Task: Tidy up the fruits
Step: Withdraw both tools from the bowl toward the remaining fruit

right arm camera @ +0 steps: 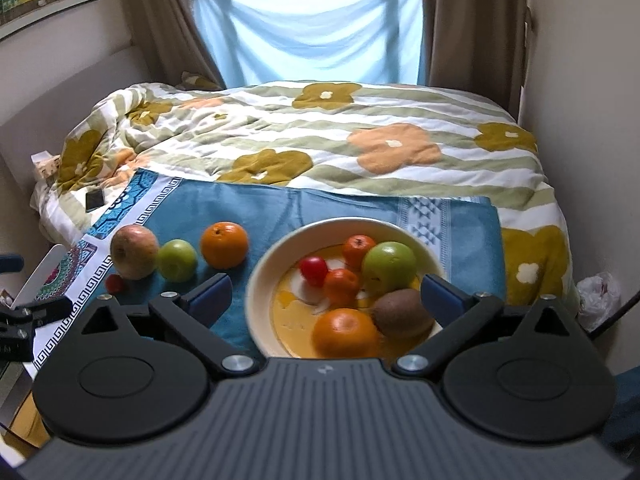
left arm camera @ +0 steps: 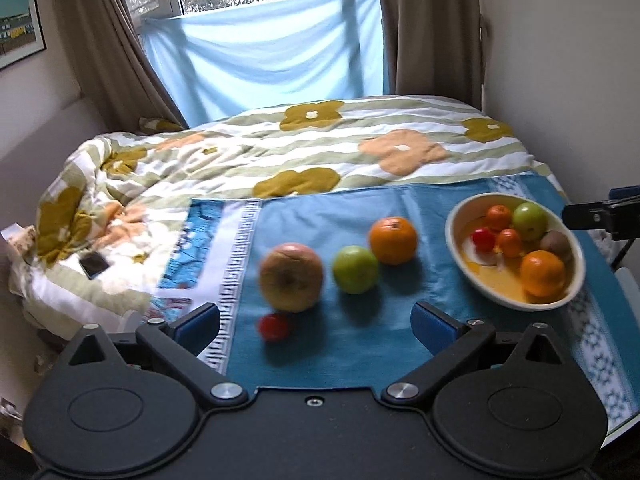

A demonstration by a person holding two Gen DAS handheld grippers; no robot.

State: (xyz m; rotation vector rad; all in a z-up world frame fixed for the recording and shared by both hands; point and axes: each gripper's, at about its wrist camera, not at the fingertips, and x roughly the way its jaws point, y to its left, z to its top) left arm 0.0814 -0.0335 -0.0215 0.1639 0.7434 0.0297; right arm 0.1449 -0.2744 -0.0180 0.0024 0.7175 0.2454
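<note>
I see my left gripper (left arm camera: 316, 320) spread wide with nothing between its blue pads (left arm camera: 199, 322), low in the left wrist view over the blue cloth (left arm camera: 344, 344). Just above the gap lie four loose fruits: a small red tomato (left arm camera: 273, 326) near the left pad, a big reddish apple (left arm camera: 291, 277) right above it, a green apple (left arm camera: 355, 269) just beside that toward the centre, and an orange (left arm camera: 393, 240) up and to the right, close to the green apple. The bowl (left arm camera: 456, 240) sits at the right of that frame, well apart from the loose fruits.

My right gripper (right arm camera: 326, 294) is also wide and empty, its fingers standing either side of the bowl (right arm camera: 260, 280) at centre frame. Inside the bowl I count a tomato (right arm camera: 314, 270), two small oranges (right arm camera: 359, 251), (right arm camera: 341, 286), a green apple (right arm camera: 389, 267), a kiwi (right arm camera: 400, 312) and a larger orange (right arm camera: 345, 332) nearest the camera. In this view the loose fruits line up at middle left: apple (right arm camera: 134, 251), green apple (right arm camera: 177, 260), orange (right arm camera: 223, 244), with the tomato (right arm camera: 115, 283) lowest.

A flowered duvet (right arm camera: 360, 152) fills the frame behind the cloth, and a phone (right arm camera: 95, 199) lies on it at the left
</note>
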